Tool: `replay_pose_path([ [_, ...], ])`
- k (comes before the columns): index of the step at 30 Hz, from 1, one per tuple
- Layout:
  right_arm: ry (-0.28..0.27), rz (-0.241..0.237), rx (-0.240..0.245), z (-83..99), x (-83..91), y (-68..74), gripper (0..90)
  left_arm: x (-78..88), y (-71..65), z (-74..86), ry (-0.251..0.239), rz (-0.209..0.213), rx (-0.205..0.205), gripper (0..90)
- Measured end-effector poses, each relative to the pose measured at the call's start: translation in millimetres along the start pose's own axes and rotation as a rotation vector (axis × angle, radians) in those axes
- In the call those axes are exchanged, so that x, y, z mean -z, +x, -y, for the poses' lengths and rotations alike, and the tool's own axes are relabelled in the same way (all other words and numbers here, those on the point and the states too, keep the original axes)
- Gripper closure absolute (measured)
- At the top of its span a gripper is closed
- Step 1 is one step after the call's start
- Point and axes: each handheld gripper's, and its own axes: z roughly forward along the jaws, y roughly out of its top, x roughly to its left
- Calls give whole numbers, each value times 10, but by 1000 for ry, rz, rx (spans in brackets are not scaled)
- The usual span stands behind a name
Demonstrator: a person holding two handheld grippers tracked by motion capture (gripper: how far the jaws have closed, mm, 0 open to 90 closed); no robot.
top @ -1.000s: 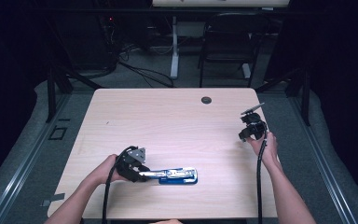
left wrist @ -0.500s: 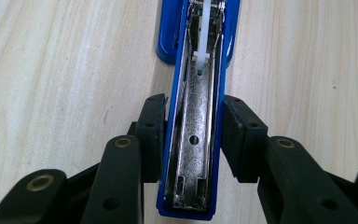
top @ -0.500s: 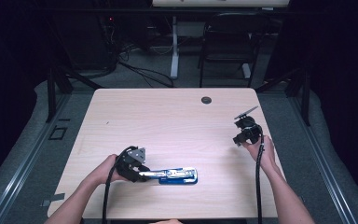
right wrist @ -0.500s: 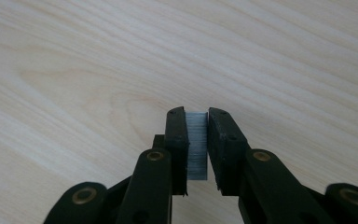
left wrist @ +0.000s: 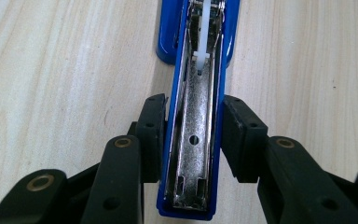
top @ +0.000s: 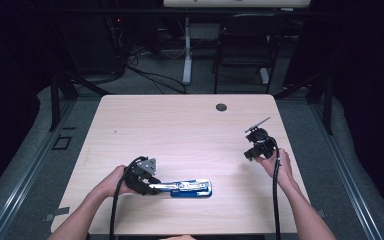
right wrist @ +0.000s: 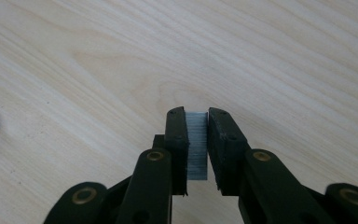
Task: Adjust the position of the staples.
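Right gripper view: right tongs [right wrist: 196, 122] clamped on staple strip [right wrist: 196, 144], lower end hidden; left tongs [left wrist: 192, 128] clamped on stapler [left wrist: 196, 116].

Blue stapler [top: 190, 188] open, flat near table front; staple strip [right wrist: 196, 144] upright.

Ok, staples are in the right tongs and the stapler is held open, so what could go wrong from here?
1. The staple strip is pinched only by its sides between the right tongs; it could snap or slip on the way over.
2. The open channel of the stapler is narrow, so a tilted strip may jam on its edges.
3. The left tongs clamp the stapler near one end; a push might pivot it on the table.
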Motion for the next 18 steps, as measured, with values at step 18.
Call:
replay_pose_path([
  [18,16,-47,81,19,14,214,786,0,1,-2,2,1,-1,627],
])
